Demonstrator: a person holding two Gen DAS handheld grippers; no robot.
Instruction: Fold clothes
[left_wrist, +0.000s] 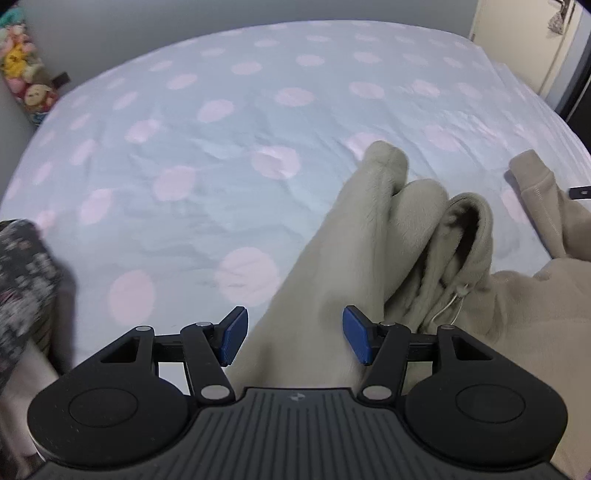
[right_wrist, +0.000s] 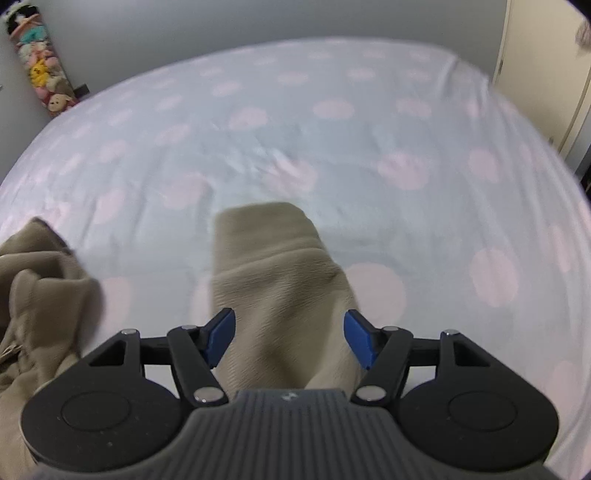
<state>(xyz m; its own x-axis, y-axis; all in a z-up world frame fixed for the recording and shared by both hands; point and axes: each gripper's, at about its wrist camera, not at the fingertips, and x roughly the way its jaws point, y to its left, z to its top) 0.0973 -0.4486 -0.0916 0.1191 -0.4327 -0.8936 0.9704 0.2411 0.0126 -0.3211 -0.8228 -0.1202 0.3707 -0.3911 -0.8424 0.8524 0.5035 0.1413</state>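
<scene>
A beige fleece hoodie lies on the bed. In the left wrist view its hood (left_wrist: 465, 236) with a white drawstring sits right of centre, and a long fold of the fleece (left_wrist: 332, 266) runs down between the fingers of my left gripper (left_wrist: 295, 339). That gripper is open, its blue pads (left_wrist: 233, 338) standing apart over the cloth. In the right wrist view a beige sleeve (right_wrist: 277, 273) stretches away from my right gripper (right_wrist: 290, 339), which is open with the sleeve lying between its pads. More of the hoodie (right_wrist: 40, 295) is bunched at the left.
The bed sheet (left_wrist: 207, 155) is pale blue with pink dots and slightly wrinkled. A dark flowered garment (left_wrist: 22, 280) lies at the left edge. A hanging holder of plush toys (right_wrist: 40, 70) is on the far wall. A cream door (right_wrist: 535, 74) stands at the right.
</scene>
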